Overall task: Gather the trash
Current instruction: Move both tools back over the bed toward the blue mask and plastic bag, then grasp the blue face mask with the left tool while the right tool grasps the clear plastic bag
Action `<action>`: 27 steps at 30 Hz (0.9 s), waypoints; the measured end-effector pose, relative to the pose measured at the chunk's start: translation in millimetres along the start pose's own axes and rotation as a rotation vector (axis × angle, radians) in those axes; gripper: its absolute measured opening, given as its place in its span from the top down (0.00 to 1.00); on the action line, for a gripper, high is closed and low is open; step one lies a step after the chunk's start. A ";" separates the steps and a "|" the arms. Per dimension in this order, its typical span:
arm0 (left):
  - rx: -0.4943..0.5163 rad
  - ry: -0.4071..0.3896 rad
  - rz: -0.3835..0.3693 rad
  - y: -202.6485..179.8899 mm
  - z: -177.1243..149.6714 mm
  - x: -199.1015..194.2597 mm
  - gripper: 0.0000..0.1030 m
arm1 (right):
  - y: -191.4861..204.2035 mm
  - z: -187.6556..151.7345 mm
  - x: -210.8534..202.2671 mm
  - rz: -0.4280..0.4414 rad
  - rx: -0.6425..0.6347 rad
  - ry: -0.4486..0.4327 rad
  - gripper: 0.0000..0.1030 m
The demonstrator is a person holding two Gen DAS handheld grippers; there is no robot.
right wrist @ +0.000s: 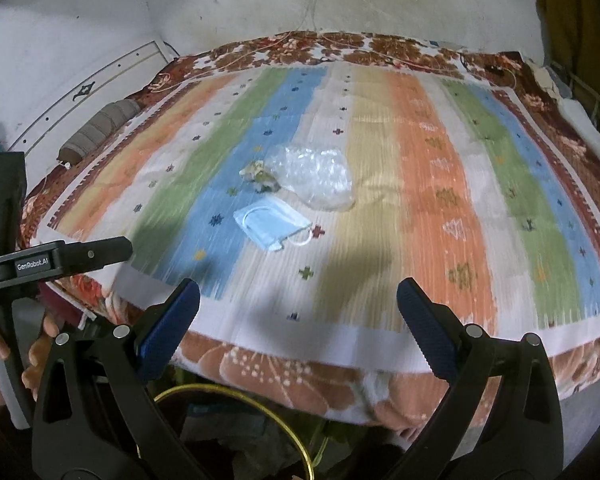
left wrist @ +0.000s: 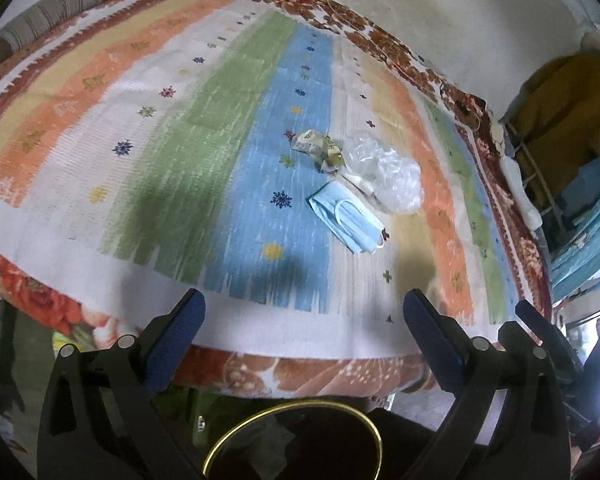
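Note:
A folded blue face mask (left wrist: 346, 222) (right wrist: 274, 222), a crumpled clear plastic bag (left wrist: 388, 178) (right wrist: 316, 176) and a crumpled printed wrapper (left wrist: 318, 148) (right wrist: 260, 174) lie together mid-bed on a striped blanket (left wrist: 180, 128) (right wrist: 440, 184). My left gripper (left wrist: 304, 316) is open and empty above the bed's near edge. My right gripper (right wrist: 298, 304) is open and empty too, short of the mask. A dark bin with a gold rim (left wrist: 300, 436) (right wrist: 236, 396) sits below both grippers.
A rolled grey bolster (left wrist: 44, 20) (right wrist: 96, 132) lies at the bed's far left. The left gripper's body (right wrist: 60, 260) shows at the left of the right wrist view. Shelves with yellow and blue cloth (left wrist: 572, 128) stand right of the bed.

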State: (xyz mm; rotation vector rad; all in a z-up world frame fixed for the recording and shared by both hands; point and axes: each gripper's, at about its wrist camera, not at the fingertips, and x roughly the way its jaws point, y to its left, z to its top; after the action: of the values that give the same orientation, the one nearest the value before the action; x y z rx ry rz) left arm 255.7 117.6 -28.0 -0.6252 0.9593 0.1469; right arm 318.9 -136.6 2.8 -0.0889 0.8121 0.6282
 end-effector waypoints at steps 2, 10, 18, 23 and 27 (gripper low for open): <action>-0.016 0.005 -0.019 2.4 4.4 5.0 0.06 | -1.8 3.6 3.9 0.000 0.008 -0.008 0.09; -0.005 0.011 -0.037 3.9 21.5 22.1 0.06 | -4.6 18.4 22.3 -0.002 0.019 -0.021 0.09; 0.015 0.048 -0.062 1.5 30.7 45.6 0.07 | -2.2 31.1 43.3 -0.027 -0.013 -0.025 0.09; 0.026 0.066 -0.092 1.1 35.7 62.5 0.10 | -5.2 37.9 60.8 -0.043 -0.039 -0.036 0.09; 0.057 0.093 -0.102 2.4 37.5 77.9 0.18 | -7.5 42.6 75.1 -0.027 -0.043 -0.028 0.10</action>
State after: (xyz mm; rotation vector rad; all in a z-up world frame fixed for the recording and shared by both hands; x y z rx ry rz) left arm 326.8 128.7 -75.9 -0.6311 1.0153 -0.0008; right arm 389.7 -92.9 -21.5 -0.1299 0.7694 0.6198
